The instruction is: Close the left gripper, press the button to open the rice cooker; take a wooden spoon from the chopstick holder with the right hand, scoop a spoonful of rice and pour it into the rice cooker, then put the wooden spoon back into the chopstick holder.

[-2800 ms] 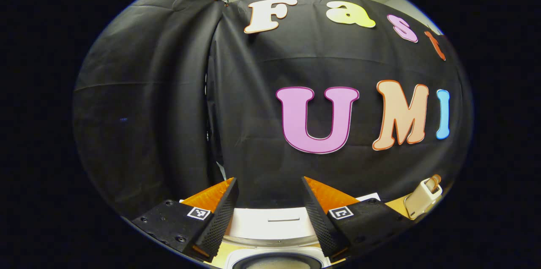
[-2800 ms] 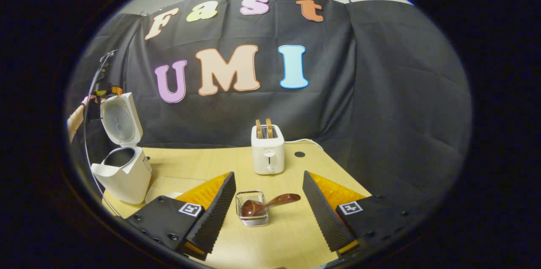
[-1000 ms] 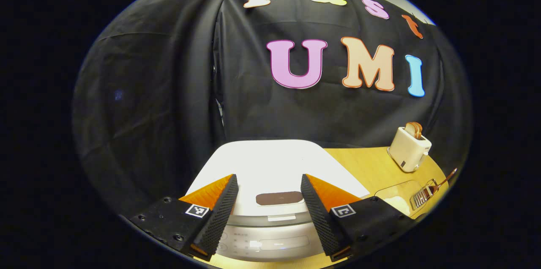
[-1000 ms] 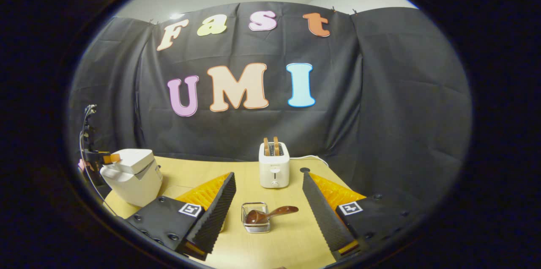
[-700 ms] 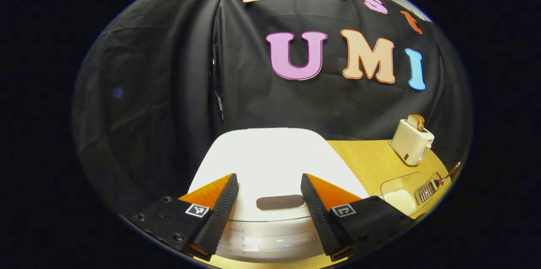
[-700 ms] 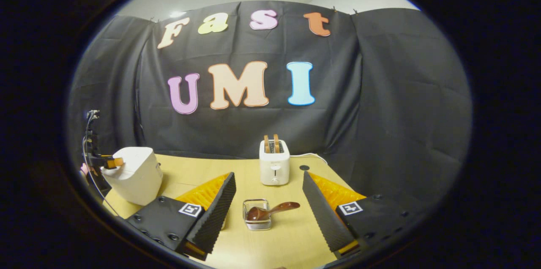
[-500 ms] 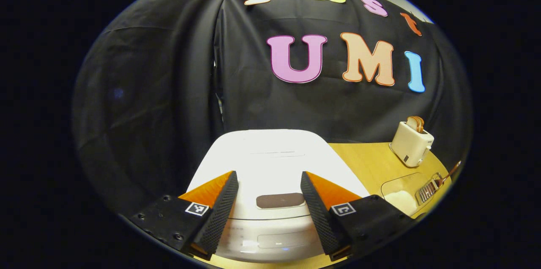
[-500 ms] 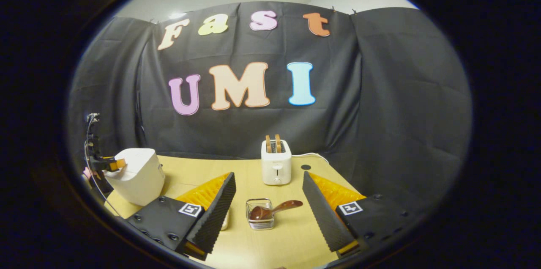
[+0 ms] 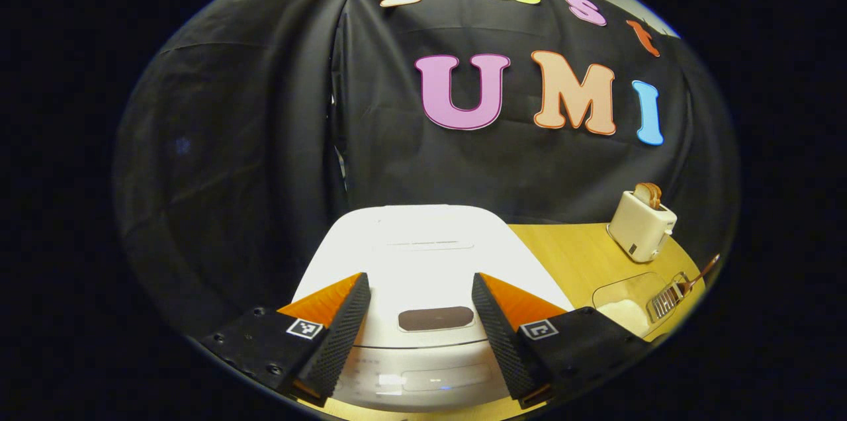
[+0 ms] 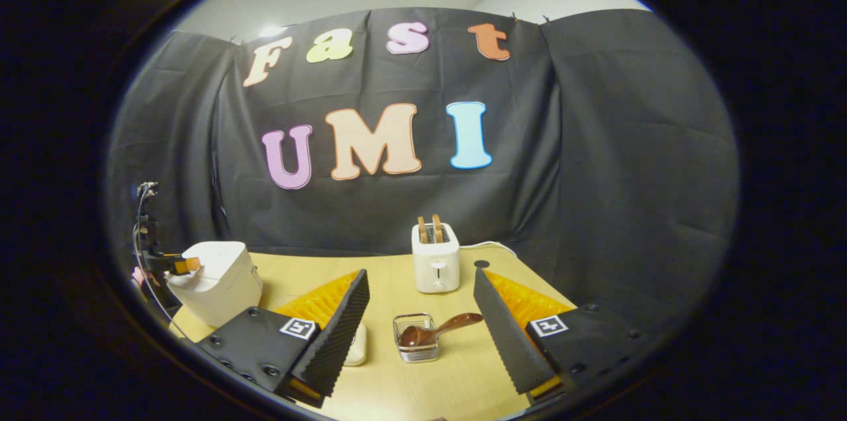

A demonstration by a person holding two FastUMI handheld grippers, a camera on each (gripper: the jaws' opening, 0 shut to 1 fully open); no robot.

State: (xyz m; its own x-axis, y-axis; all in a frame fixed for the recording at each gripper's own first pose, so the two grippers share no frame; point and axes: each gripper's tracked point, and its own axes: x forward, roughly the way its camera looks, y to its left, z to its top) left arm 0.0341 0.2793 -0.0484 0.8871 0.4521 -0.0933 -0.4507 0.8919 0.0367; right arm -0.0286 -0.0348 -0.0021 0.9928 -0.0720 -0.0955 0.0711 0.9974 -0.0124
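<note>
The white rice cooker (image 9: 423,242) stands right under my left gripper (image 9: 420,277), its lid down and the dark oval button (image 9: 435,318) between the two fingers. The left gripper is open and holds nothing. In the right gripper view the cooker (image 10: 222,282) sits at the far left with the left gripper (image 10: 177,265) at its front top edge. The brown wooden spoon (image 10: 440,329) lies bowl-down in the small wire chopstick holder (image 10: 414,347), handle pointing right. My right gripper (image 10: 421,273) is open above the table, just short of the holder.
A white toaster (image 10: 435,257) with two slices stands at the back of the wooden table (image 10: 397,381). A clear dish of rice (image 9: 625,302) lies between cooker and wire holder (image 9: 665,298); the right gripper's left finger partly covers it. Black cloth walls the back and sides.
The cooker's lid, raised 2.8 s ago, has come down and is shut. In the last second both grippers only drifted slightly; the spoon stays in the holder.
</note>
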